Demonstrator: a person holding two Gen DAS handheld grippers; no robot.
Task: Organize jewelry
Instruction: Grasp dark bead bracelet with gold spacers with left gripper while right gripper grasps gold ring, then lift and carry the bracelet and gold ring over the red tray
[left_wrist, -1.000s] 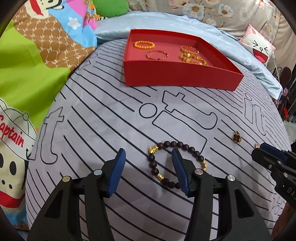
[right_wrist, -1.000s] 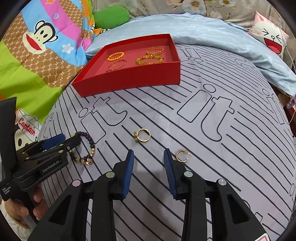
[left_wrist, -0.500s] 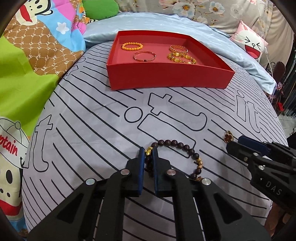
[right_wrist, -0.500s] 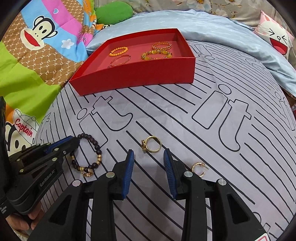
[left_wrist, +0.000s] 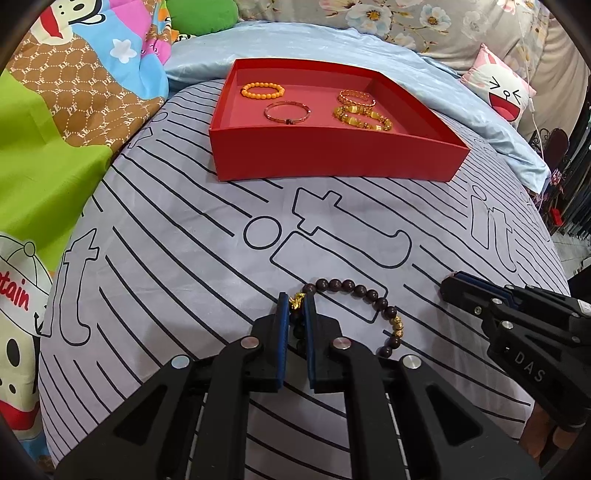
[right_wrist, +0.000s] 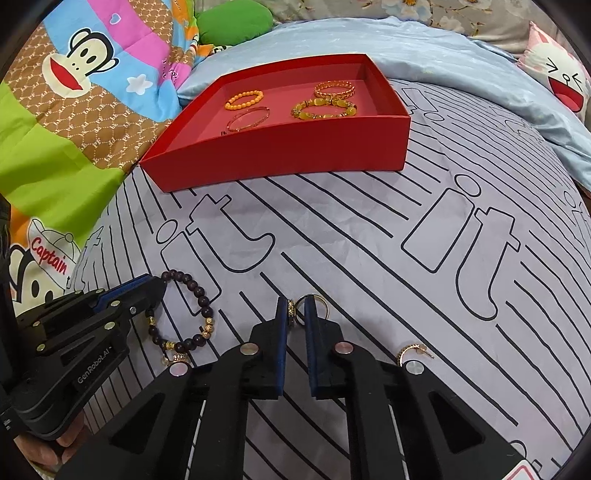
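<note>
Striped cloth bedding; left gripper (left_wrist: 296, 308) fingers clamp round-beaded bracelet (left_wrist: 369, 295); right gripper (right_wrist: 296, 314) fingers pinch gold ring (right_wrist: 314, 304).

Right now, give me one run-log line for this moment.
left tongs: shut on dark wooden bead bracelet | right tongs: shut on gold ring | red cardboard tray: four bracelets inside

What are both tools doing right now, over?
Left tool shut on dark bead bracelet. Right tool shut on gold ring. Red tray ahead, four bracelets inside. Nothing in the way; gold hoop earring waiting on the bedspread.
</note>
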